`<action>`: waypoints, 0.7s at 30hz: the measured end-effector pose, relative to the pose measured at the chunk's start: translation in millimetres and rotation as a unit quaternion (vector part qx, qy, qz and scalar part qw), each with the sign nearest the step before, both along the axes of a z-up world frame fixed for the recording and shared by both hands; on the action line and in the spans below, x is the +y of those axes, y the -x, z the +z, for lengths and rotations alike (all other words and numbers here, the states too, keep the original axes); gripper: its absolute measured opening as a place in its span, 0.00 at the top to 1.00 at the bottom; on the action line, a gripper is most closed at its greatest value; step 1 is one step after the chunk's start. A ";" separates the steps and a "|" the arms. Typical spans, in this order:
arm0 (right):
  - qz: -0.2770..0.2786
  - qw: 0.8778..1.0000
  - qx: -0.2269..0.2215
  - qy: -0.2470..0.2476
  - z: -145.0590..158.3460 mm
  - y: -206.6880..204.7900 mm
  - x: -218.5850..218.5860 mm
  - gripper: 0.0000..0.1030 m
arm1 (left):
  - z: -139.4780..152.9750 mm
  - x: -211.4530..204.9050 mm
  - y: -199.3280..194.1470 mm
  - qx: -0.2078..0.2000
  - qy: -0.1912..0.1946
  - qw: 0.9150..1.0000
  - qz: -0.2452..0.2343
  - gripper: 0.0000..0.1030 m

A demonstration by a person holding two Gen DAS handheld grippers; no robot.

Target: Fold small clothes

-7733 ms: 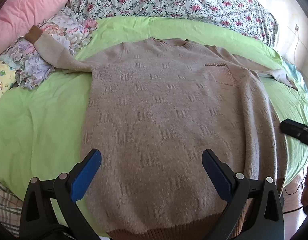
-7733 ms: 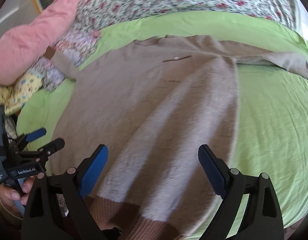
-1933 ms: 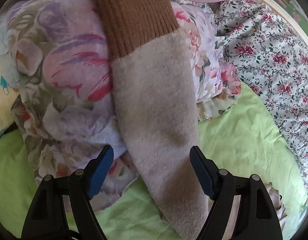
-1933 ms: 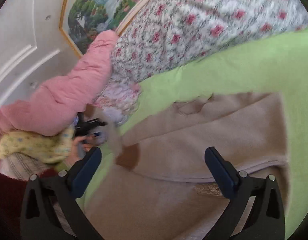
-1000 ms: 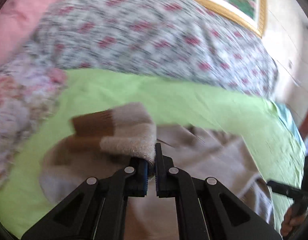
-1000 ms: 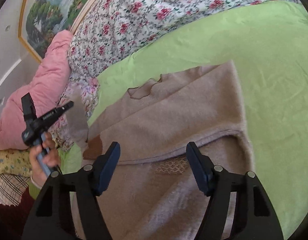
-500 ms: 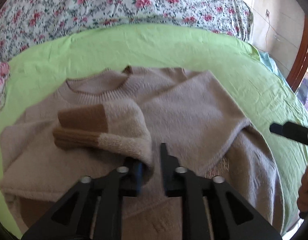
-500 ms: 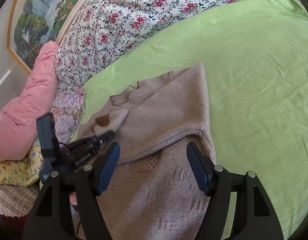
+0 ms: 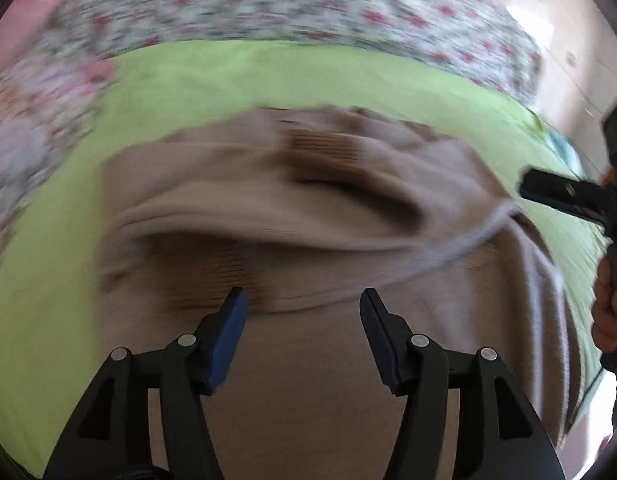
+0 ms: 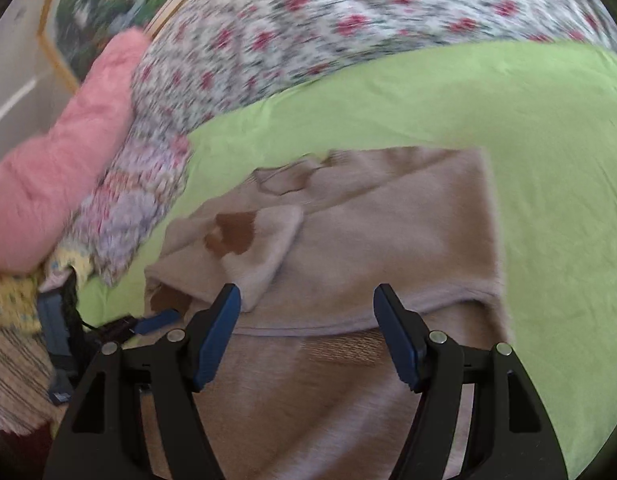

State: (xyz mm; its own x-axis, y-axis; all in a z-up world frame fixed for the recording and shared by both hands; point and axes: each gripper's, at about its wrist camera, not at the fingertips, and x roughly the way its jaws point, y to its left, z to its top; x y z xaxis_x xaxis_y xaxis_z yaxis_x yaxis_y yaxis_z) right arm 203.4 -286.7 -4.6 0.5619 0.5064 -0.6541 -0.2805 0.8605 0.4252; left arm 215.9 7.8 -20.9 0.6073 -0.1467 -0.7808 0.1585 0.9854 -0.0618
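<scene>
While both sleeves are already laid across the chest of the beige sweater (image 10: 368, 248) at the frame's centre on the green bed (image 10: 548, 140), the left gripper (image 9: 302, 320) and right gripper (image 10: 308, 320) are held with jaws wide and empty, so the body fold is judged left.

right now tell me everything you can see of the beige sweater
The beige sweater is a fuzzy knit with darker brown ribbed cuffs. It lies on the green sheet, both sleeves folded in across the chest, neckline away from the cameras. Both grippers, left gripper and right gripper, are open above it, gripping nothing.
</scene>
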 end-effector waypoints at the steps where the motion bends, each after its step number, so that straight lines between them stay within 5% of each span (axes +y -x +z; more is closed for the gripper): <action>1: 0.012 1.000 -0.006 0.013 1.2 -2.1 12.7 0.32 | 1.8 17.3 0.9 -0.005 0.000 1.000 0.026 0.43; 5: 0.064 0.995 -0.037 0.069 5.0 -12.6 68.6 0.32 | -2.5 74.6 -10.3 0.002 0.000 0.994 0.113 0.43; 12: 0.122 0.972 -0.055 0.191 -16.2 -49.9 145.5 0.33 | -32.3 114.1 -41.7 0.042 0.026 0.984 0.171 0.42; 15: 0.116 0.971 -0.041 0.204 -30.5 -64.4 151.2 0.53 | -35.5 111.8 -43.8 0.033 0.020 0.982 0.183 0.41; 17: 0.105 0.977 -0.026 0.183 -35.9 -72.5 145.6 0.90 | -36.2 108.5 -42.8 0.027 0.011 0.981 0.192 0.41; 21: 0.017 0.996 -0.046 0.070 -6.0 -61.1 92.0 0.93 | -35.5 104.7 -41.3 0.016 0.000 0.980 0.201 0.41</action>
